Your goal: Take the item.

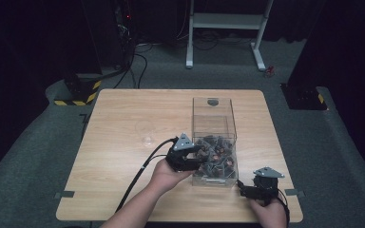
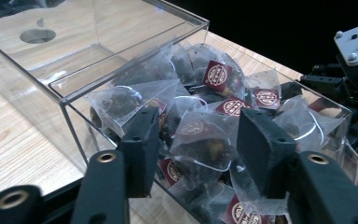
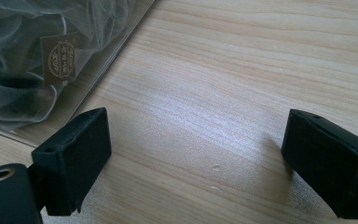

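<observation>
Left gripper (image 1: 196, 158) reaching over the near left wall of the clear box (image 1: 214, 124), which stands right of the table's (image 1: 123, 123) middle with its near end close to the near edge. Seen along the left gripper's own jaws, they stand partly apart on either side of one tea bag (image 2: 200, 140) at the top of the heap; the pads flank it and do not yet press on it, so nothing is held. The step in hand appears to be the taking of a single bag from the box. The next move probably calls for closing on that one pouch alone, gripping high on the mesh so that its neighbours and their tags are not dragged up, then lifting straight clear of the box wall.

The tea bags (image 1: 215, 154) are translucent, pyramid-shaped mesh pouches with dark leaf inside and small dark red tags (image 2: 218, 75) printed with a round emblem; they fill the near part of the box, while its far part lies bare.

Right gripper (image 1: 256, 190) resting near the table's near right corner, just beside the box's near right corner, jaws wide apart over bare wood, holding nothing
</observation>
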Available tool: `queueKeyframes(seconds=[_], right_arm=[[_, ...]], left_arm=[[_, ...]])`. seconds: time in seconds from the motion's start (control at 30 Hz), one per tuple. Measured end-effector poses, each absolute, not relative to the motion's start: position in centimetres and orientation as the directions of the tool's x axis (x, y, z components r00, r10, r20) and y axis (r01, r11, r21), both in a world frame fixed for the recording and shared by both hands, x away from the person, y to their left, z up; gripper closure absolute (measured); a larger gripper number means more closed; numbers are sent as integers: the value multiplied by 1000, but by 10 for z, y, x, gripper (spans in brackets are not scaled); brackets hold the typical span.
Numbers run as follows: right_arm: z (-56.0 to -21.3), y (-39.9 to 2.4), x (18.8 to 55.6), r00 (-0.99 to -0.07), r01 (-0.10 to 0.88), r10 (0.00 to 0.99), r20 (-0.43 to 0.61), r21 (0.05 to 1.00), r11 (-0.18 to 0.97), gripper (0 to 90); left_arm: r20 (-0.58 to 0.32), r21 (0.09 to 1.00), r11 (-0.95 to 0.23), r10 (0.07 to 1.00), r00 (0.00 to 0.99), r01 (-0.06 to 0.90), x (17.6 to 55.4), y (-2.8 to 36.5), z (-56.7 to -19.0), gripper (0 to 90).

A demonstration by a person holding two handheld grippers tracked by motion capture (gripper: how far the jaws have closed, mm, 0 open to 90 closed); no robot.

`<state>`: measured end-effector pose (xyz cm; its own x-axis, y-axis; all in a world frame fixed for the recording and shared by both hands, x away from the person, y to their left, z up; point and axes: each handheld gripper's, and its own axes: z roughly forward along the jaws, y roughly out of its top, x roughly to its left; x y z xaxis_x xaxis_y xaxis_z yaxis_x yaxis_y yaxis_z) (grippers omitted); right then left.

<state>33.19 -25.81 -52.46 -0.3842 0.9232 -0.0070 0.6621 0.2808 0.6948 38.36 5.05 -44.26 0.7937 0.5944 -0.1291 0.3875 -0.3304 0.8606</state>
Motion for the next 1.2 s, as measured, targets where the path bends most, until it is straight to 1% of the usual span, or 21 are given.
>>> queueKeyframes(seconds=[0.17,0.23,0.27,0.3,0.37,0.4,0.47,0.63,0.83,1.2], right_arm=[[-525,-258,332,-389,659,921,-9,696,285,81],[-525,-258,332,-388,660,922,-7,695,283,81],[-525,-258,332,-388,660,922,-7,695,283,81],[-525,-258,332,-389,660,921,-8,695,284,81],[-525,-258,332,-389,660,921,-8,695,284,81],[-525,-258,332,-389,660,921,-8,695,285,81],[-525,-258,332,-389,660,921,-8,695,284,82],[-525,-258,332,-389,660,921,-8,695,285,82],[-525,-258,332,-390,660,921,-8,695,285,82],[-525,-258,332,-390,660,921,-8,695,285,82]], left_arm=[[-121,866,-332,585,802,373,379,50,-443,592],[-119,869,-331,582,804,368,378,51,-443,656],[-121,870,-328,581,805,367,377,52,-444,656],[-122,872,-326,578,807,366,377,53,-444,677],[-122,874,-324,576,809,363,376,54,-445,727],[-121,875,-325,572,811,359,375,54,-446,771],[-120,878,-323,566,815,354,374,54,-446,786],[-107,884,-330,547,830,331,370,54,-446,886],[-103,896,-309,551,828,317,367,58,-445,900],[-140,915,-237,571,809,326,366,69,-442,900]])
